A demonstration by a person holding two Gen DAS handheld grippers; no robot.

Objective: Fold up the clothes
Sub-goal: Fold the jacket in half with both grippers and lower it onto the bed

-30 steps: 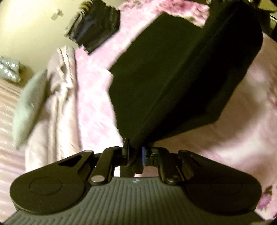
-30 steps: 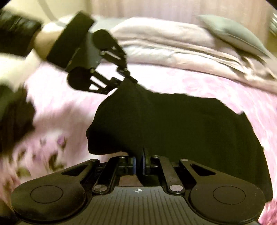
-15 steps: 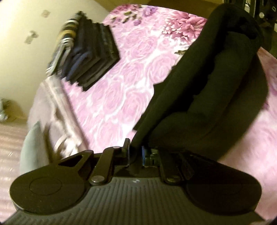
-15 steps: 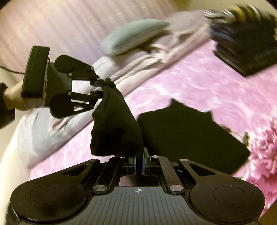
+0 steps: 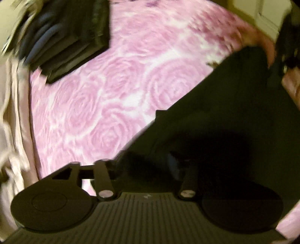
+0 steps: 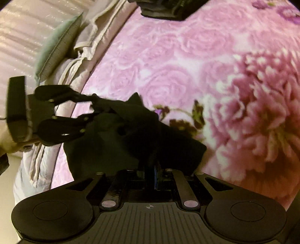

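Note:
A black garment [image 5: 225, 116] lies folded over on the pink rose bedspread [image 5: 116, 90]. In the left wrist view it covers the lower right, and my left gripper [image 5: 148, 165] has its fingers spread apart over the cloth's near edge. In the right wrist view the garment [image 6: 135, 135] is bunched low on the bed. My right gripper [image 6: 152, 174] is shut on its near edge. The left gripper [image 6: 93, 107] shows at the left there, jaws apart at the cloth's far corner.
A stack of folded dark clothes [image 5: 61, 35] sits at the far left of the bed; it also shows at the top of the right wrist view [image 6: 168, 9]. A pale quilt [image 6: 82, 56] and a grey-green pillow [image 6: 54, 45] lie along the bed's side.
Both grippers brought the raised garment down onto the bed, folding it over. The left gripper's jaws have opened off the cloth. The right gripper stays shut on it.

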